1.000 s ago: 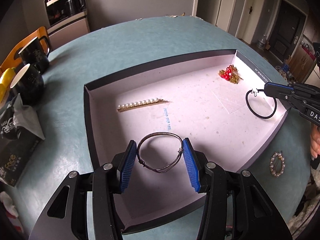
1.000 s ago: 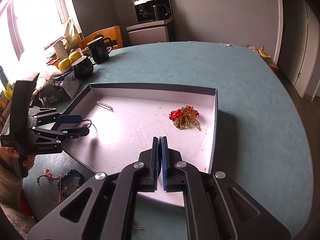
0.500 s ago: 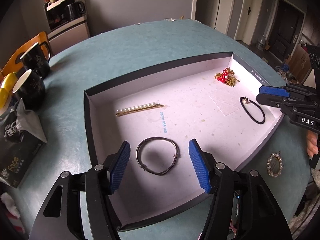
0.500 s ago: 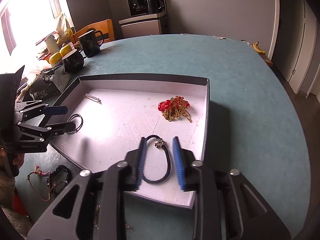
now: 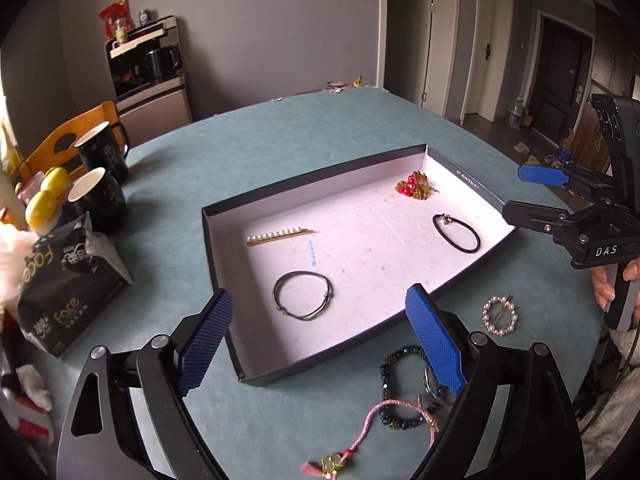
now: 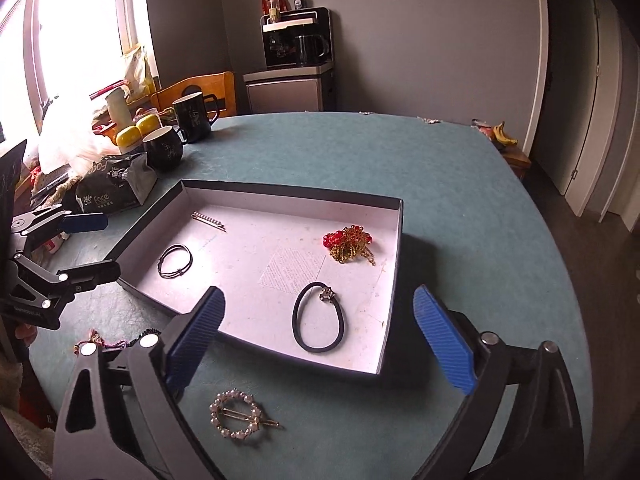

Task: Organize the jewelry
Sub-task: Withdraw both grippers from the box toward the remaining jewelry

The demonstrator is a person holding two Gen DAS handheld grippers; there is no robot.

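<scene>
A shallow black box [image 5: 224,208] with a white floor lies on the teal table; it also shows in the right wrist view [image 6: 394,288]. In it lie a thin dark bangle [image 5: 303,295], a black hair tie [image 6: 318,324], a pearl hair pin [image 5: 278,236] and a red-and-gold bead cluster [image 6: 349,244]. My left gripper [image 5: 320,344] is open and empty above the box's near edge. My right gripper [image 6: 320,340] is open and empty, pulled back from the hair tie. A pearl ring clip [image 6: 236,416], a dark bead bracelet [image 5: 404,392] and a pink cord bracelet [image 5: 368,428] lie on the table outside the box.
Two black mugs [image 5: 98,200] [image 5: 102,152], yellow containers [image 5: 44,204] and a black tissue pack [image 5: 68,280] stand at the table's left. A wooden chair [image 6: 196,88] and a cabinet with a kettle [image 6: 296,68] are behind. A person's hand [image 5: 608,280] holds the right gripper.
Both grippers let go of their pieces, opened wide and drew back and up from the box. The bangle and the hair tie now lie on the box floor.
</scene>
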